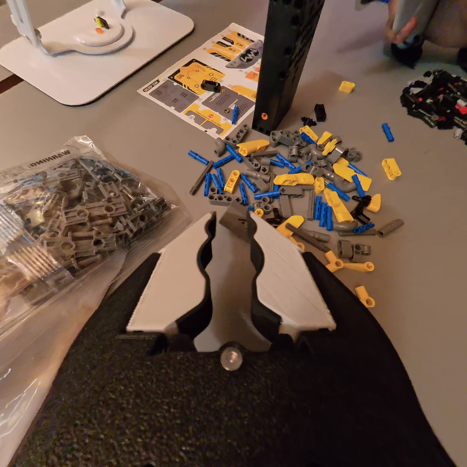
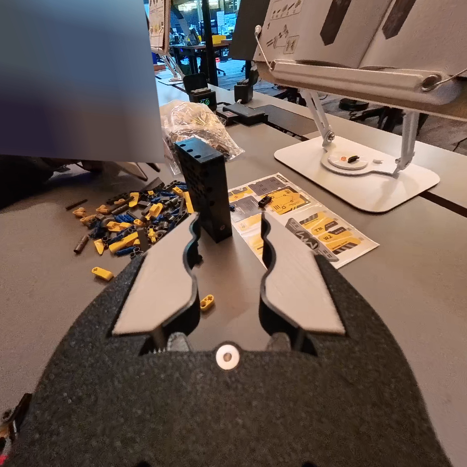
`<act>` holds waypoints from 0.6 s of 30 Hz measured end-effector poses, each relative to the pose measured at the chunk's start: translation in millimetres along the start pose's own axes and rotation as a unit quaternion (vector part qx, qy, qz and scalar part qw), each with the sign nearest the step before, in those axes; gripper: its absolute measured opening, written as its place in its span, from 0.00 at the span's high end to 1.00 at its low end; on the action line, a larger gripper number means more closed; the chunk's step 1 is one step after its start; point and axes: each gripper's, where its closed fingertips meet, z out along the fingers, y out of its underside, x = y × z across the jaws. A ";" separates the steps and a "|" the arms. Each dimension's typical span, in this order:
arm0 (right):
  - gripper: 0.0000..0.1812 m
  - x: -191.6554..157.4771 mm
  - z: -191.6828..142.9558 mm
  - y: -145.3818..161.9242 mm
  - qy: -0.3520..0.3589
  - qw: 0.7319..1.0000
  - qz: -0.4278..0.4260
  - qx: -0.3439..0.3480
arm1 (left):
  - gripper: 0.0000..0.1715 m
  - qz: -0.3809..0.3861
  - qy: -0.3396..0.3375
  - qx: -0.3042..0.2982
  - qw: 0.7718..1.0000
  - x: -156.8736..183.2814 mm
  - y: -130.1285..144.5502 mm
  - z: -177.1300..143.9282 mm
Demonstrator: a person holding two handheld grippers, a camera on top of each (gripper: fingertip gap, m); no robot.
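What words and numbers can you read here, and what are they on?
I can't copy writing out, but these things bear it:
Sticker sheet: print on yellow and grey stickers.
Bag: black print along one edge.
Booklet: too small to read.
Screen: green, too blurred.

Black block (image 1: 285, 63) top cut off; right tongs (image 2: 230, 219) blurred.
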 end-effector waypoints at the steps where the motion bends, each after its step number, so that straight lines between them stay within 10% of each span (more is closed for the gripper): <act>1: 0.74 -0.4 0.3 0.4 0.000 1.000 -0.001 -0.001 | 0.83 0.009 0.000 -0.008 1.000 2.0 1.9 1.7; 18: 0.74 -2.2 3.9 3.6 -0.010 1.000 0.000 -0.013 | 0.82 0.045 -0.008 -0.038 0.998 7.7 9.1 8.2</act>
